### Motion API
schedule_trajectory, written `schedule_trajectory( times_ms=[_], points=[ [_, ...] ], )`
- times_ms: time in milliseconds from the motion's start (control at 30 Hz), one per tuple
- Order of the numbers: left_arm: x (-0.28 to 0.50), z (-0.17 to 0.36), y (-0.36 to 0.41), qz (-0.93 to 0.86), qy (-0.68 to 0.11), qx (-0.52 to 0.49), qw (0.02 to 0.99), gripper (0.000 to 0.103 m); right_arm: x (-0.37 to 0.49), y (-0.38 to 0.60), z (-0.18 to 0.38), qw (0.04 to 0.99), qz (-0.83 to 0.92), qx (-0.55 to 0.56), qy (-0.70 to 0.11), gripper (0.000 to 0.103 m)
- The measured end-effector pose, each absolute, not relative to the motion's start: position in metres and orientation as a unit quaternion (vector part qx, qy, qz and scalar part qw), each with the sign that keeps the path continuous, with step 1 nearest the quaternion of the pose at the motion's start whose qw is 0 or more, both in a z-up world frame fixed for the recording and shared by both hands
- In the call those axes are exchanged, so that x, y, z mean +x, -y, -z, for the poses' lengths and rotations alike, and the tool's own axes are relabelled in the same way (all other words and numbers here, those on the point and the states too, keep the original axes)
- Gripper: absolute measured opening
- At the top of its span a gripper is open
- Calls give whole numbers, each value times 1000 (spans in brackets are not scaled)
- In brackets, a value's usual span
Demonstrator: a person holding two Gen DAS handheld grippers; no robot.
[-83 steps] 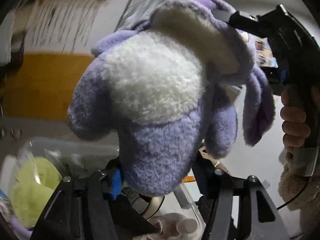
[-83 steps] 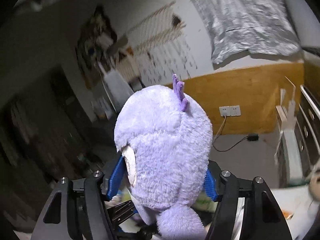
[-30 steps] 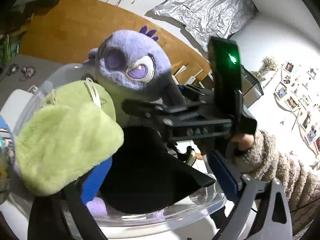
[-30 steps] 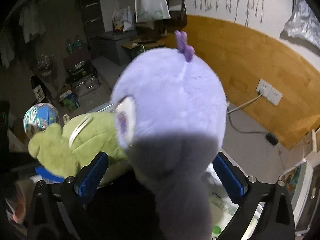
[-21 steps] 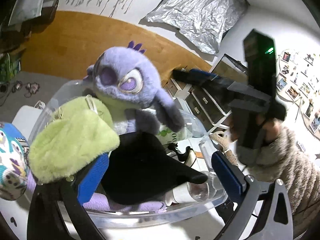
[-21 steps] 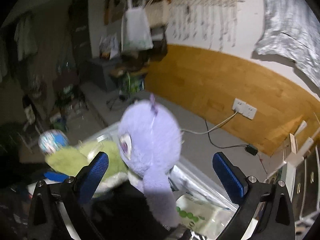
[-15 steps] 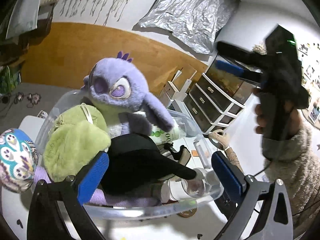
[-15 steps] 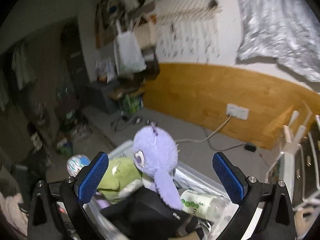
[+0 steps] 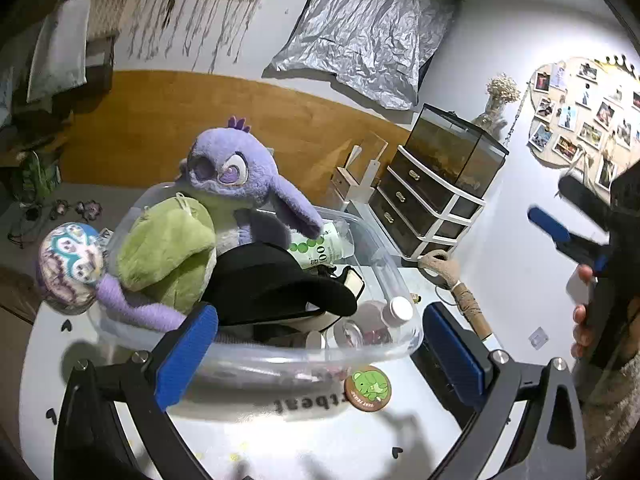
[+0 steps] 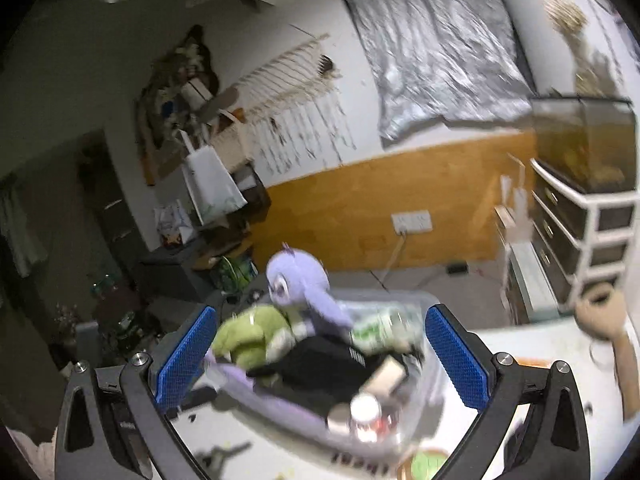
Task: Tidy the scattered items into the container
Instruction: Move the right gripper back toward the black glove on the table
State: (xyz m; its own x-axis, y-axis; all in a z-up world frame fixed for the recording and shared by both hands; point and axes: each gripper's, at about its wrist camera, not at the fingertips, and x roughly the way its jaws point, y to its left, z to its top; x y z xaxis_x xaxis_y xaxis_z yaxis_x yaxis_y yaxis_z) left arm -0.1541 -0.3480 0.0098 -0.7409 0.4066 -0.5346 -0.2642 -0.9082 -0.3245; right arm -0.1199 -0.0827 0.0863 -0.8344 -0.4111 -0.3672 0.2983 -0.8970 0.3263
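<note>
Clear container (image 9: 384, 276) on white table (image 9: 280, 440): patterned ball (image 9: 72, 266) at 9 o'clock rim, green plush (image 9: 168, 248), purple plush (image 9: 232, 172) upright at 12, black cap (image 9: 272, 284) ctr, bottles at 3. Left gripper (image 9: 320, 354) spread, empty; right gripper (image 10: 320, 360) spread, empty

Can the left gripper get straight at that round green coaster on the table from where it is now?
Probably yes. The left gripper is open and empty, and the green coaster lies on the bare table just outside the clear bin, with nothing over it.
</note>
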Motion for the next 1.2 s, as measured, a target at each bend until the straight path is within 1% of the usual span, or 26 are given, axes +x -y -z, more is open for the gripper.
schedule_trajectory(
  times_ms=[100, 200, 300, 533, 867, 1200],
  points=[
    [-137, -10, 343, -932, 97, -298, 181, 103, -98, 83, -76, 157, 956, 220, 113, 103],
    [-121, -8, 338, -935, 80, -296, 177, 103, -78, 87, -63, 157, 952, 238, 110, 103],
    [-109, -4, 334, -935, 79, -299, 174, 103, -60, 93, -50, 137, 950, 259, 111, 103],
    [-86, 5, 328, -937, 74, -307, 150, 103, -16, 113, -27, 111, 947, 291, 80, 103],
    [-60, 16, 324, -936, 41, -321, 138, 103, 21, 117, 4, 80, 943, 309, 93, 103],
    [-43, 35, 312, -931, 13, -342, 127, 103, 33, 92, 40, 38, 923, 363, 125, 103]
  ],
)
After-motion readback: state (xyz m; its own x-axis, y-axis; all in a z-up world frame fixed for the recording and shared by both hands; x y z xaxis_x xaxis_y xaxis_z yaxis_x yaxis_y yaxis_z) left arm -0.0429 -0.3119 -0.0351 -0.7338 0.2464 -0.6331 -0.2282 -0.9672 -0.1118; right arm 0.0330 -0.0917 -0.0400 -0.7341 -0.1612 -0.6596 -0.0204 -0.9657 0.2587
